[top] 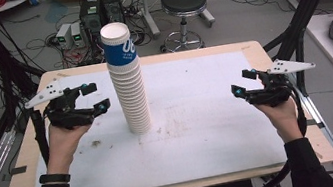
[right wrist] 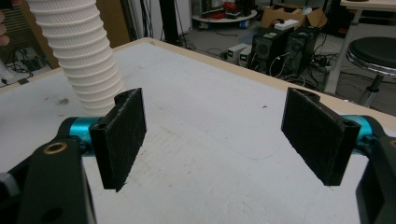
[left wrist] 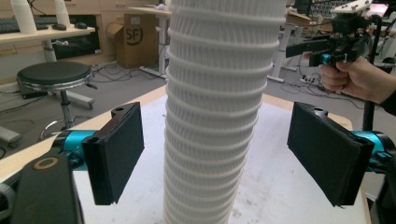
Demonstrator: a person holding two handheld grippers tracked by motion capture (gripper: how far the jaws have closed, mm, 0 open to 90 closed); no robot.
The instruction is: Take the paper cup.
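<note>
White paper cups, nested into one tall stack [top: 128,82], stood upright on the white-covered surface [top: 211,132], left of its middle. The single ribbed rims ran too close together to count surely. One cup at the top showed a blue band with large white characters that read like "06", and smaller print beneath was too small to read.

Two claws were in play, one in each hand. The left claw [top: 93,97] sat just beside the stack; in the left gripper view the stack [left wrist: 212,116] rose between its two black pads [left wrist: 119,151], with a gap on either side, so the claw was released and touched nothing. The right claw [top: 244,82] hung well apart from the stack, over the surface's right side, spread wide with nothing between its pads [right wrist: 122,137].

One black round stool [top: 183,2] stood on the floor beyond the surface. One cardboard box [left wrist: 135,39] bore the letters "SF".
</note>
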